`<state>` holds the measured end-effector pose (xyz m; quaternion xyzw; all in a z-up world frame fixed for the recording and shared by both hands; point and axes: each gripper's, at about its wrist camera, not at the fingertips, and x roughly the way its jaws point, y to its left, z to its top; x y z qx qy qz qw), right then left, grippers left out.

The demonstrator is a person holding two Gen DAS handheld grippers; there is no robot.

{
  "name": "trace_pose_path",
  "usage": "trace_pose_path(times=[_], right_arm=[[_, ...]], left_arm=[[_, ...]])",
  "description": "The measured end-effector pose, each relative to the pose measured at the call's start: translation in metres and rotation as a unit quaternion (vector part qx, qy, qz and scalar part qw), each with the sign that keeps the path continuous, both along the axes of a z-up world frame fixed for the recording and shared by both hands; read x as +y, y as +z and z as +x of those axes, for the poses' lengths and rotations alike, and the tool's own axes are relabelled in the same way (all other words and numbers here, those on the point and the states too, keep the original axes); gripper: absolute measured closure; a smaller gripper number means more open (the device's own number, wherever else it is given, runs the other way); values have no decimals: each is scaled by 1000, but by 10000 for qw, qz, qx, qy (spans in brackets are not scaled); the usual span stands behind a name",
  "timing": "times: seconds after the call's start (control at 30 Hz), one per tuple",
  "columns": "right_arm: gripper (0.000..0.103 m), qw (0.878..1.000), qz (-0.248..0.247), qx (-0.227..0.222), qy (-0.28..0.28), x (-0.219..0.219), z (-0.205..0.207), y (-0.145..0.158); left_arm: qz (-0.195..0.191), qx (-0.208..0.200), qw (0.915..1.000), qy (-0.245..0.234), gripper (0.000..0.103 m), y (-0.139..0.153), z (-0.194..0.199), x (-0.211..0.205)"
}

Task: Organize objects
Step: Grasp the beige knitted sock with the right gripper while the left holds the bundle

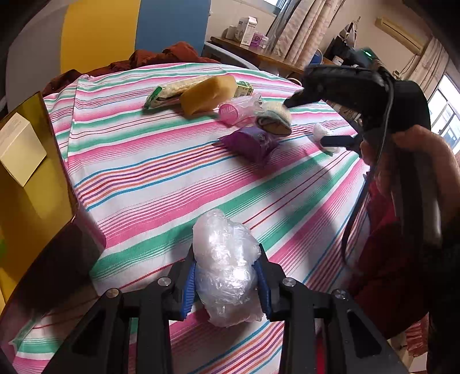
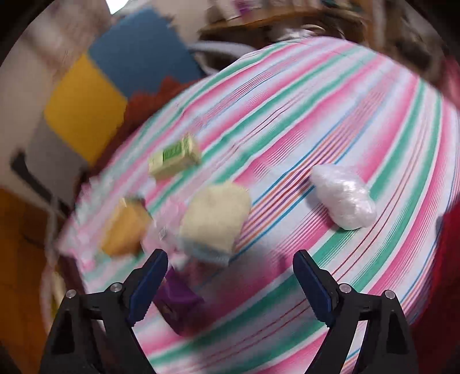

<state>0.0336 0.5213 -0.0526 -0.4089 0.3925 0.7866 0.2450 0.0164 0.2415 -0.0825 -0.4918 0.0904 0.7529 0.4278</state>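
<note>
A table (image 1: 149, 172) under a pink, green and white striped cloth carries a cluster toward 12 o'clock: a green-edged packet (image 1: 166, 93), a yellow sponge (image 1: 208, 93), a pink cup (image 1: 230, 112), and a purple pouch (image 1: 253, 142). At 2 o'clock lies a white plastic wad (image 1: 322, 131).

Bare striped surface (image 1: 161, 184) lies open nearer than the purple packet (image 1: 249, 141). Beyond that packet, clustered items crowd together. Left of it, a yellow bin (image 1: 34, 201) walls the edge.

Striped cloth (image 1: 149, 172) covers the table, pink, green, white bands. Rust-red fabric (image 1: 161, 56) heaped at 11 o'clock. Yellow and blue wall panels (image 1: 172, 26) behind. Wooden shelf (image 1: 258, 56) with cartons at 1 o'clock; curtains (image 1: 304, 28) beside.
</note>
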Motion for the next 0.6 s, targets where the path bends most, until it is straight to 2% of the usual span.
trace_pose_path(times=[0.1,0.17,0.23,0.3,0.4,0.47,0.5,0.6], right_arm=[[13,9985,-311,265,-350,13,8,-3],[14,9978,-393,447,-294,14,3,-2],[15,9983,-363,398,-228,11,-3,-1],[20,9976,-504,440,-174,12,-13,-5],[28,9993,-291,210,-107,17,-29,-11],[34,9994,-334,-109,30,18,-42,-24],[33,9990,-385,-218,30,19,-45,-30],[35,9992,-330,-149,141,19,-56,-31]], left_arm=[[48,-13,10000,-25,67,-1,-1,-1],[100,-31,9999,-34,67,-2,-1,-2],[149,-74,9999,-30,67,-3,-3,-3],[179,-76,9998,-45,67,-3,-3,-4],[186,-41,9998,-78,67,-4,-3,-3],[215,-53,9997,-93,67,-4,-4,-3],[235,-73,9997,-93,67,-4,-5,-4],[293,-122,9995,-84,66,-5,-7,-4]])
